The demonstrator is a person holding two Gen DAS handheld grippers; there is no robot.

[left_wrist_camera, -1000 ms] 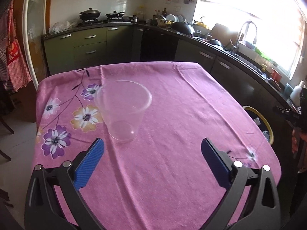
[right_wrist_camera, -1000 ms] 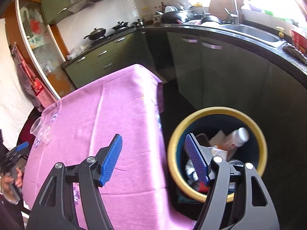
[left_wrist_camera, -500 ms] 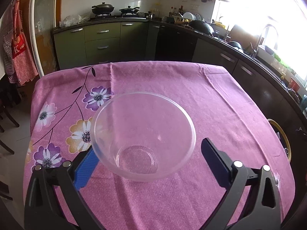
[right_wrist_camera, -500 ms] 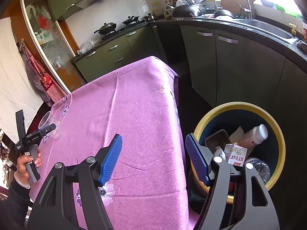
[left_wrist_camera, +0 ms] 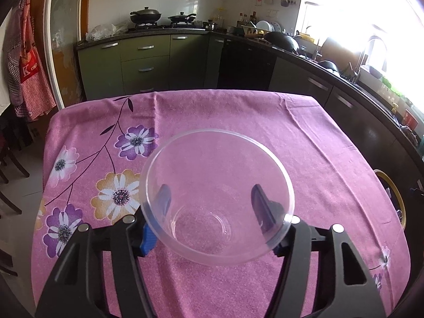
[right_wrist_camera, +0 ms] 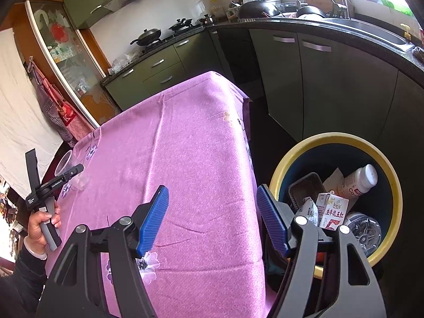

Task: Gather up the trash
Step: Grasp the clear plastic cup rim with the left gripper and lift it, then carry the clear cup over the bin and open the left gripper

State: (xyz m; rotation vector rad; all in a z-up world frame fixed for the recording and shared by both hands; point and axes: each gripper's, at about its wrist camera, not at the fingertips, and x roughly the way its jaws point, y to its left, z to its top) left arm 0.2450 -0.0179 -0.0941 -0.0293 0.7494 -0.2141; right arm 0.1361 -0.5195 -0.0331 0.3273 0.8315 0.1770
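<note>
One pink floral tablecloth (left_wrist_camera: 304, 143) filled most of both views, covering the table beside the dark kitchen cabinets. Just off its right edge stood the yellow-rimmed trash bin (right_wrist_camera: 296, 153), already holding a milk carton (right_wrist_camera: 332, 209), a white bottle (right_wrist_camera: 356, 181) and other packaging. On the cloth stood the last piece of trash in sight, a clear plastic cup (left_wrist_camera: 216, 206), upright near the table's left side.

The left gripper (left_wrist_camera: 210, 202) had its blue pads on either side of the cup's wall, jaws drawn in close around it; whether they pressed firmly could not be told through the plastic. The right gripper (right_wrist_camera: 212, 213) hung empty, jaws wide, over the table edge next to the bin.

Judging by this, the grasp step was in hand. Next would come a gentle squeeze, a lift, and a carry across to the bin without crushing the thin cup.
</note>
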